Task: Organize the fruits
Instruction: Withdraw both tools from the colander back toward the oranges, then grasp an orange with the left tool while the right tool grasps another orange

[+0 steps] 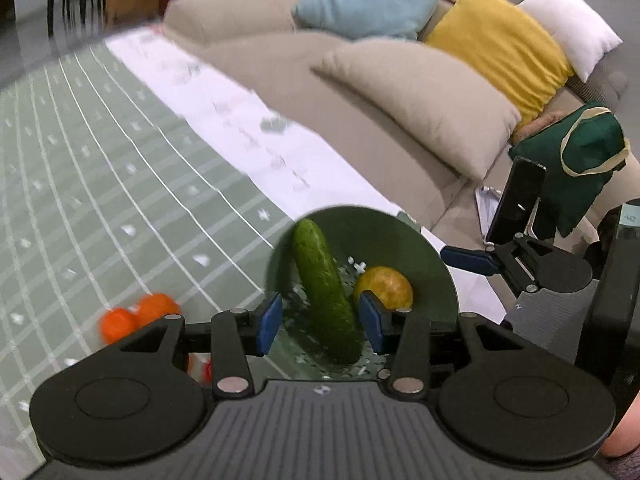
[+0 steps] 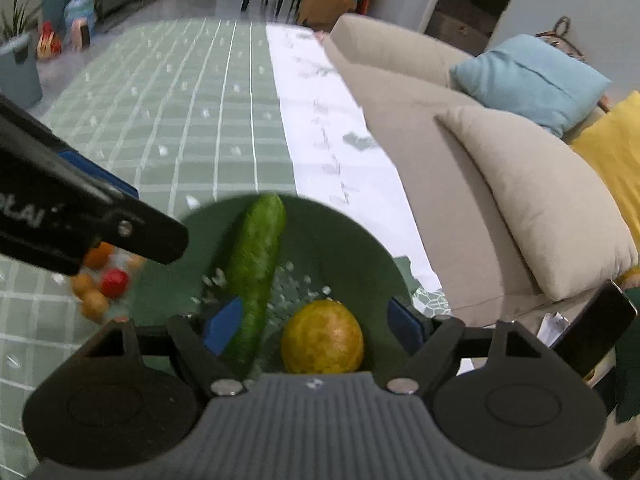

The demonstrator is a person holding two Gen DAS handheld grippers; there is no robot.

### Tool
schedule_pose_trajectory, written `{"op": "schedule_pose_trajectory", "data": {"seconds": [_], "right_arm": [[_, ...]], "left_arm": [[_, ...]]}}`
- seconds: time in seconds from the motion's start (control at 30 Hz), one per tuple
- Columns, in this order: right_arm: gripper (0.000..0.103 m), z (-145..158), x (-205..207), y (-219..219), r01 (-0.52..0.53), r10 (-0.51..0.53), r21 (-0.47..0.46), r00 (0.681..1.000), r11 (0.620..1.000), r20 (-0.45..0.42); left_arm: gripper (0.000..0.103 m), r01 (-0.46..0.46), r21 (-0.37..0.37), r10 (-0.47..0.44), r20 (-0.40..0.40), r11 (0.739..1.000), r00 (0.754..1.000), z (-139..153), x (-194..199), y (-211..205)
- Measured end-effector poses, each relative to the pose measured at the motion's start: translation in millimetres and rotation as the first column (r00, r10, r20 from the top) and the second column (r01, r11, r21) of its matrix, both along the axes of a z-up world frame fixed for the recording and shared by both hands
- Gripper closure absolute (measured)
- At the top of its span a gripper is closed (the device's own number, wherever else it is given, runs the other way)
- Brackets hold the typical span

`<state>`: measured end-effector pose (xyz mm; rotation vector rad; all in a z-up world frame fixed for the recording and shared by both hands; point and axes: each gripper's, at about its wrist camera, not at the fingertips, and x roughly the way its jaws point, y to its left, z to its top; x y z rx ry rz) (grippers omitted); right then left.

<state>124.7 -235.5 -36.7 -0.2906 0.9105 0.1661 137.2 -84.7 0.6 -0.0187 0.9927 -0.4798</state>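
A green plate (image 1: 396, 236) (image 2: 340, 236) lies on the checked green tablecloth. On it lie a cucumber (image 1: 324, 292) (image 2: 256, 268) and a yellow round fruit (image 1: 386, 286) (image 2: 322, 336). My left gripper (image 1: 320, 320) is open, its blue pads either side of the cucumber's near end, not touching it. My right gripper (image 2: 312, 328) is open above the plate, with the yellow fruit between its pads and the left pad against the cucumber. Orange fruits (image 1: 136, 316) (image 2: 94, 280) and a red one (image 2: 114, 282) lie on the cloth left of the plate.
A beige sofa (image 1: 360, 92) (image 2: 460, 152) with blue, yellow, white and beige cushions runs along the table's right side. A white cloth strip (image 1: 240, 128) (image 2: 316, 120) lies at that table edge. A green bag (image 1: 580, 160) sits on the sofa. The right gripper (image 1: 520, 264) shows in the left view, the left gripper (image 2: 80, 216) in the right view.
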Motion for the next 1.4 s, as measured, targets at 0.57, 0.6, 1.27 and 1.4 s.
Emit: {"op": "schedule_pose_trajectory", "data": {"seconds": [0.57,0.6,1.27,1.4], "right_arm": [[0.024,27.3,-72.9,60.2,0.09,-0.116,0.323,0.991,0.942,0.063],[0.024,24.6,-76.5,64.5,0.087,-0.114,0.331,0.992,0.94,0.063],[0.062,-35.9,-46.6,128.6,-0.117,0.109,0.292,0.993,0.949,0.045],[0.062,-46.7,-24.1,139.4,-0.149,0.144,0.241,0.989,0.959,0.04]], "left_arm": [[0.056,-0.127,0.119,0.116,0.096,0.985,0.989,-2.9,-61.8,98.0],[0.056,-0.132,0.114,0.122,0.09,0.985,0.988,-6.5,-63.8,102.6],[0.057,-0.233,0.02,0.234,-0.062,0.972,0.97,-77.2,-25.4,135.6],[0.057,-0.259,0.002,0.258,-0.093,0.966,0.962,-89.7,-10.7,141.6]]}}
